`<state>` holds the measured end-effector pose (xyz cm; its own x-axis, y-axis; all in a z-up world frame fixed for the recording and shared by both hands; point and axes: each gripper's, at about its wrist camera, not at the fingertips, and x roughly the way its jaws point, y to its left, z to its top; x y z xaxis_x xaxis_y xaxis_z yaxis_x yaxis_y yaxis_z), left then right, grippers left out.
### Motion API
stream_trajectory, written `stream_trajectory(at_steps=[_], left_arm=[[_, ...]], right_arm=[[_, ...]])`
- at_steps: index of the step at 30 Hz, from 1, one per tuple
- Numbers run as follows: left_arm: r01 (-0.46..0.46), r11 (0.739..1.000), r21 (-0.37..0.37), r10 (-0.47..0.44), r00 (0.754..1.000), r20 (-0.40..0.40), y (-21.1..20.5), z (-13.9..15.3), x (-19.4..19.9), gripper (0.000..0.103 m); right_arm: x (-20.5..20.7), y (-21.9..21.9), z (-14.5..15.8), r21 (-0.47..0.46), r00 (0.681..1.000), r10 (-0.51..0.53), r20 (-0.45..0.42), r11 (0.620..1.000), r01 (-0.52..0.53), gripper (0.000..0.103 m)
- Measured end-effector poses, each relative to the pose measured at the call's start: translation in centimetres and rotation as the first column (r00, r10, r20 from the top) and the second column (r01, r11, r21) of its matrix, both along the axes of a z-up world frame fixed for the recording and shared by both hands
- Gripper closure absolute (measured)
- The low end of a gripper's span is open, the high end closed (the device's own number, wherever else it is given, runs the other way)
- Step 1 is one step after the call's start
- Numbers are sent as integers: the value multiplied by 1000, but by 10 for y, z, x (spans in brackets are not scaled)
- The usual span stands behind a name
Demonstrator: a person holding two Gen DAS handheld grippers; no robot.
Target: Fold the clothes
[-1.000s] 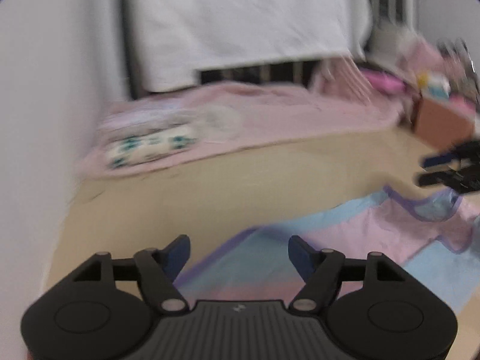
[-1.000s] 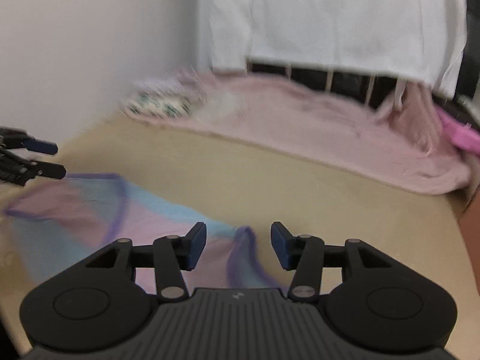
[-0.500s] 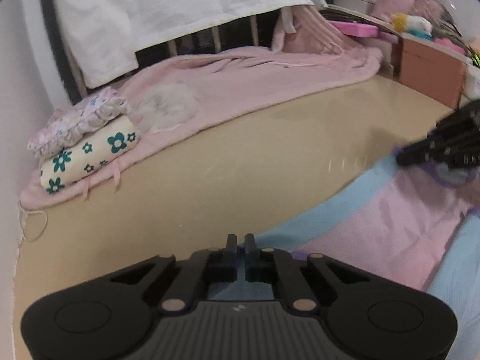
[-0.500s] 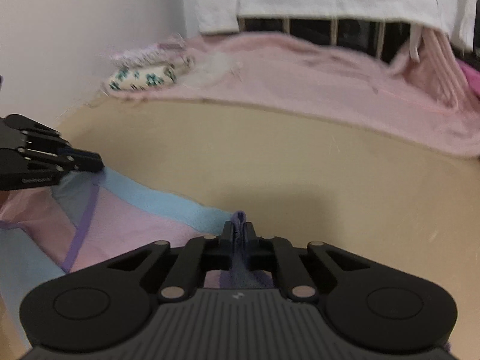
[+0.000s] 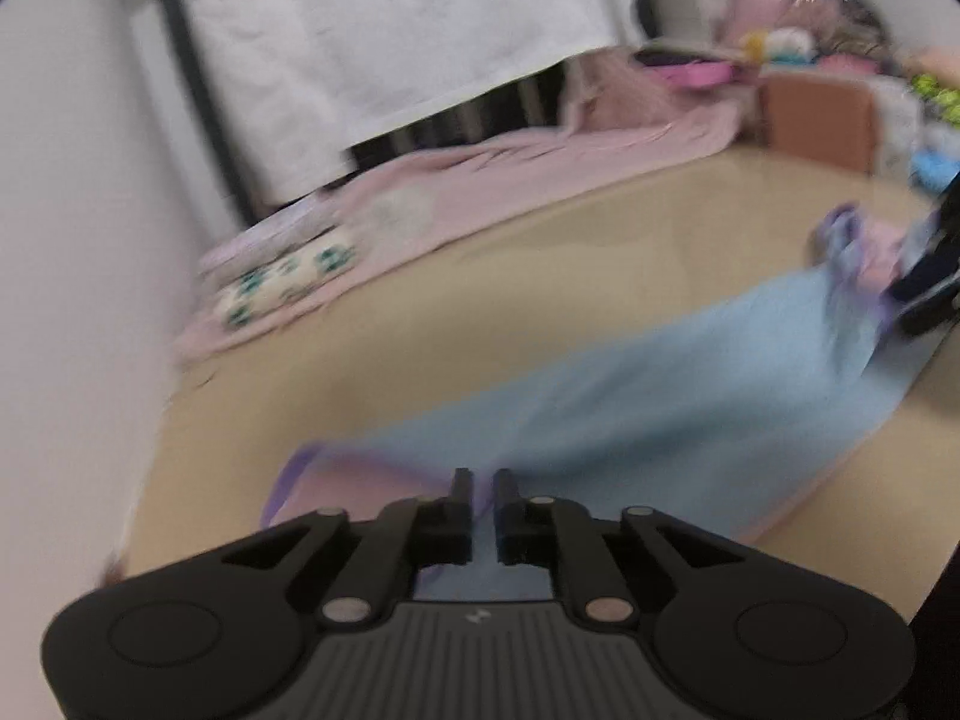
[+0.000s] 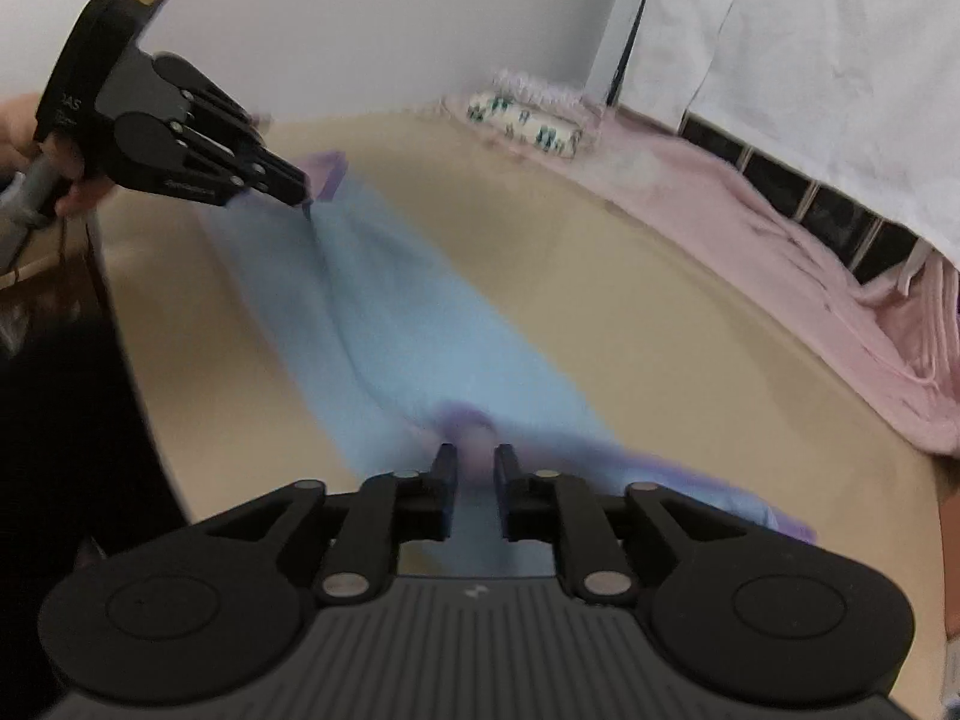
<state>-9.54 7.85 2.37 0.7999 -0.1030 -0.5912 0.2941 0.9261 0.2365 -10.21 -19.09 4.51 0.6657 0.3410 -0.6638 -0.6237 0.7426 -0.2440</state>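
A light blue and pink garment with purple trim hangs stretched above the tan table. My left gripper is shut on one purple-edged end of it. My right gripper is shut on the other end, where the purple trim bunches. In the right wrist view the garment runs from my jaws up to the left gripper at upper left. In the left wrist view the right gripper shows at the right edge. Both views are blurred.
A pink blanket lies along the table's far side, with a folded floral cloth at its left end. A white sheet hangs behind. A brown box and clutter stand at far right. A white wall is left.
Both grippers closed on the garment's ends, then lifted it off the table and pulled it taut between them. The blue side now faces up.
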Motion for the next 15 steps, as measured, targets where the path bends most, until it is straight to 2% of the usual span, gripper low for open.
stream_trajectory(at_steps=[2, 3, 5, 7, 8, 10, 11, 13, 15], left_arm=[[-66, 996, -67, 65, 998, -12, 12, 1, -4, 60], [-98, 988, -123, 94, 995, -35, 18, 4, 0, 56], [-153, 960, -236, 136, 987, -88, 28, 10, 14, 55], [-185, 939, -289, 157, 981, -116, 31, 11, 29, 54], [-200, 934, -297, 168, 977, -131, 30, 9, 37, 54], [-218, 929, -298, 186, 973, -135, 25, 7, 43, 55], [-210, 932, -294, 183, 976, -115, 22, 6, 42, 55], [-196, 952, -235, 188, 980, -58, 14, 2, 37, 55], [-190, 966, -173, 187, 982, -32, 7, -6, 32, 55]], right_arm=[[-4, -6, 9, 59, 999, -40, 22, 998, 38, 65], [-3, -8, 14, 106, 999, -47, 22, 993, 44, 65], [2, -7, 17, 161, 998, -57, 15, 985, 54, 65], [8, 2, 12, 172, 998, -63, 17, 983, 59, 65], [11, 6, 6, 174, 998, -54, 13, 983, 51, 65], [15, 14, -5, 155, 998, -55, -10, 986, 56, 76], [14, 16, -10, 134, 997, -73, -7, 988, 73, 94], [10, 8, -16, 114, 990, -138, 6, 984, 136, 96], [5, -9, -19, 153, 974, -224, -15, 962, 224, 96]])
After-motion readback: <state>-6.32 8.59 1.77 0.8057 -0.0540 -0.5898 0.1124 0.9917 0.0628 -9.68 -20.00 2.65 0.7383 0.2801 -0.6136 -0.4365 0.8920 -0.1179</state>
